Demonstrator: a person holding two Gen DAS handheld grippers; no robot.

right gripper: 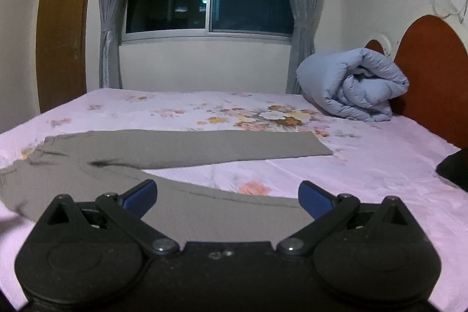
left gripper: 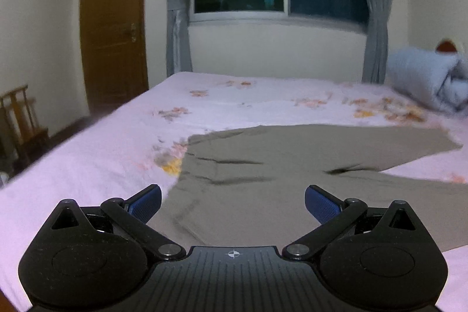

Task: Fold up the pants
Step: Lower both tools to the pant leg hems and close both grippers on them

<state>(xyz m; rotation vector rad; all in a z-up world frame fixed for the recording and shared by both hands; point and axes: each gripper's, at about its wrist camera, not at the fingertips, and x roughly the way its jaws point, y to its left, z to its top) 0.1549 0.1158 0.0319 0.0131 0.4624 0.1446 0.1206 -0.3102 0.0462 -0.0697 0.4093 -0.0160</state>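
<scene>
Both claws spread wide, holding nothing: left gripper [left gripper: 233, 203] above the waist end, right gripper [right gripper: 227, 199] above the near leg. The pants [right gripper: 181, 148] lie flat on the bed [right gripper: 365, 165], 2 legs splayed. Risk: thin cloth, so a pinch may snag the sheet too, or catch 1 layer and skew the fold.

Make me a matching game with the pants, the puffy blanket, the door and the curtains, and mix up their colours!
Things:
1. pants
2. puffy blanket
3. door
4. curtains

Colours:
A. light blue
B. brown wood
C. grey, hanging beside the window
D. olive-grey, lying flat on the pink bed sheet

Pairs: 1-D, 2-A, 3-B, 4-C
</scene>
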